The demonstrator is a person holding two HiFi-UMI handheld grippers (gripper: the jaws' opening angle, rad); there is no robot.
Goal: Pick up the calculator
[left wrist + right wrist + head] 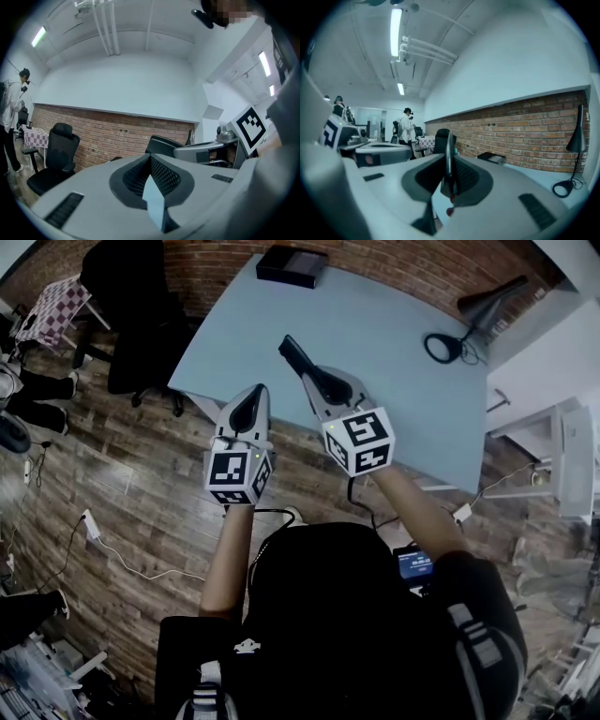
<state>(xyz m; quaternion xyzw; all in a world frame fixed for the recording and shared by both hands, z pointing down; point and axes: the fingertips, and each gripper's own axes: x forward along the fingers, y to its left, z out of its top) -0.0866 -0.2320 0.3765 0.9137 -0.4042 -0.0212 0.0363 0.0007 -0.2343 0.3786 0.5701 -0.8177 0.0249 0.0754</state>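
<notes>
Blue table (403,352); calculator (448,150) gripped edge-on in right claw (449,185).

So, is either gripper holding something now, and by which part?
The right gripper holds the thin dark calculator by its near end. The left gripper holds nothing.

Office-type workspace: brick wall (525,136) ahead of the right gripper (449,173), pale table (394,324) beneath it, desk lamp (577,131) to its right, tube lights (396,28) overhead, black swivel chair (58,145) left of the left gripper (151,164).
</notes>
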